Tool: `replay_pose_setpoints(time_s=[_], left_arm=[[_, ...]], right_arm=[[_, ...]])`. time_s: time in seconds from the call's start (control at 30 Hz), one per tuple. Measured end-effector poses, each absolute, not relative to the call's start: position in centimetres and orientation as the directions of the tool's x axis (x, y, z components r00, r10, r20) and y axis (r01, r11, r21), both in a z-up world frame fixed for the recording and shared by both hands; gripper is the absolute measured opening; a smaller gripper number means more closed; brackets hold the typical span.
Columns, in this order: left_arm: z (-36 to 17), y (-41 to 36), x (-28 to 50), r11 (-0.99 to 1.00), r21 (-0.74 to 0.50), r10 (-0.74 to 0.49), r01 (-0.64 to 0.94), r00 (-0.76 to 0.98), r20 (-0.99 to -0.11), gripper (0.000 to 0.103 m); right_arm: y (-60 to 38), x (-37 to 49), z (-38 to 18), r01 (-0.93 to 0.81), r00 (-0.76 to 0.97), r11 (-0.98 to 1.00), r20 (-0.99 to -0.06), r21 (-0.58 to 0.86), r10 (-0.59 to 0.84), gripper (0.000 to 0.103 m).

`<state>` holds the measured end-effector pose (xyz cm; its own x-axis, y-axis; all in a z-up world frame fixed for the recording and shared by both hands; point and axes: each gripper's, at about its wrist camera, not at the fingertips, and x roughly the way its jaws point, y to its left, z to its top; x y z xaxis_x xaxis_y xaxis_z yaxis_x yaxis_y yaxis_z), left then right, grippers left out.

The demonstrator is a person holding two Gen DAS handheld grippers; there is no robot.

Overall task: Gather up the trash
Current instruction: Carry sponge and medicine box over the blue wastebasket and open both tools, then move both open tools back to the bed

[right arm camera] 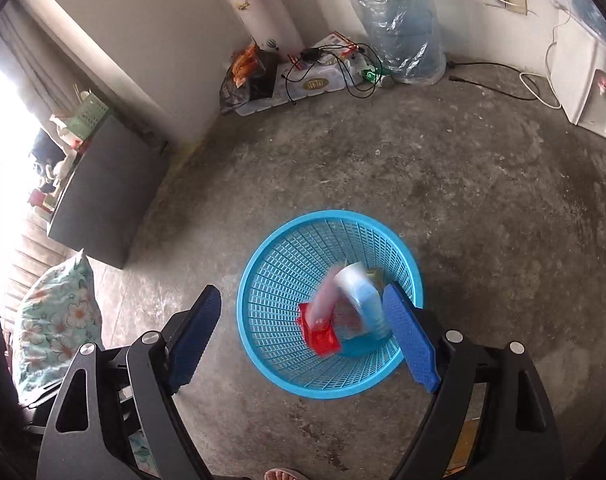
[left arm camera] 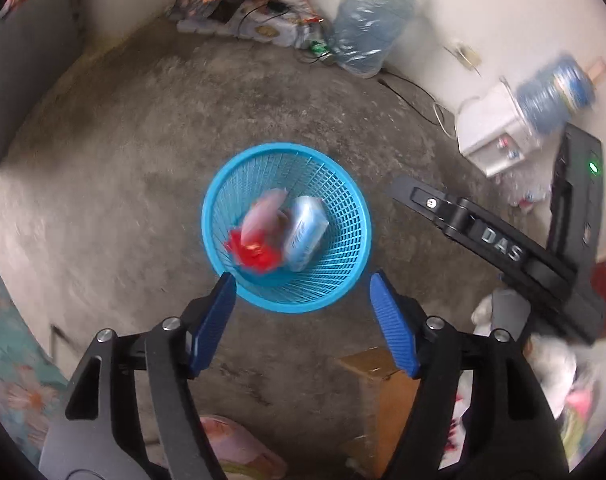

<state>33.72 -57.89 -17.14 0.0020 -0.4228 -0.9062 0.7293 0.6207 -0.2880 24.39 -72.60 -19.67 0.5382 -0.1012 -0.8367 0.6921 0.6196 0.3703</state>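
Blue mesh basket (left arm camera: 345, 216) sits alone mid concrete floor (left arm camera: 143, 160) with bare floor all round its rim; inside lie a red wrapper (left arm camera: 255, 254), a pink packet (left arm camera: 263, 216) and a pale blue packet (left arm camera: 305, 232), blurred. Left gripper (left arm camera: 303, 292) and right gripper (right arm camera: 303, 312) hover over the basket's near rim, jaws released, nothing between them. Clutter only at edges: wrapped water jug (right arm camera: 399, 24) and cables along the wall, water dispenser (left arm camera: 495, 128) on the right, dark cabinet (right arm camera: 103, 192) on the left, cardboard box (left arm camera: 383, 392) near.
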Motion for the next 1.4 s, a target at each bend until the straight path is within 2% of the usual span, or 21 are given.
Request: replay_pose_setpoints(time_s=[0.17, 0.37, 0.5, 0.63, 0.77, 0.97, 1.1, 1.27, 1.4], left_arm=[[-12.8, -54.6, 33.3, 0.591, -0.266, -0.463, 0.761, 0.05, -0.885, 0.066], [-2.9, -47.3, 32.3, 0.543, -0.264, -0.567, 0.797, 0.115, -0.816, 0.066], [4.1, -38.4, 30.7, 0.554, -0.258, -0.629, 0.792, 0.195, -0.753, 0.071], [10.1, -27.0, 27.7, 0.635, -0.22, -0.643, 0.74, 0.349, -0.682, 0.074], [13.8, -14.8, 23.8, 0.736, -0.221, -0.618, 0.64, 0.503, -0.604, 0.075], [14.3, 0.4, 17.8, 0.846, -0.308, -0.532, 0.434, 0.658, -0.533, 0.081], [12.4, 7.7, 14.3, 0.876, -0.359, -0.475, 0.323, 0.71, -0.52, 0.081], [9.3, 13.4, 10.8, 0.921, -0.331, -0.365, 0.205, 0.752, -0.549, 0.081], [7.1, 15.1, 8.9, 0.943, -0.292, -0.304, 0.157, 0.759, -0.575, 0.081]], right_arm=[[-70.6, 21.6, -17.5, 0.657, 0.578, 0.652, -0.808, 0.378, -0.114, 0.081], [-65.2, 18.5, -10.3, 0.546, 0.677, 0.762, -0.719, 0.347, -0.157, 0.081], [-59.5, 15.9, -4.7, 0.395, 0.791, 0.857, -0.597, 0.33, -0.135, 0.089], [-53.7, 13.5, 0.1, 0.256, 0.871, 0.924, -0.483, 0.285, -0.092, 0.096], [-48.2, 12.5, 3.9, 0.107, 0.914, 0.965, -0.406, 0.241, 0.0, 0.096], [-39.4, 12.6, 7.2, -0.16, 0.904, 0.976, -0.376, 0.15, 0.206, 0.096], [-33.1, 13.1, 8.0, -0.317, 0.852, 0.942, -0.402, 0.111, 0.335, 0.096], [-24.9, 14.1, 8.0, -0.497, 0.775, 0.868, -0.448, 0.001, 0.445, 0.096], [-18.9, 15.3, 6.7, -0.597, 0.709, 0.8, -0.509, -0.063, 0.489, 0.096]])
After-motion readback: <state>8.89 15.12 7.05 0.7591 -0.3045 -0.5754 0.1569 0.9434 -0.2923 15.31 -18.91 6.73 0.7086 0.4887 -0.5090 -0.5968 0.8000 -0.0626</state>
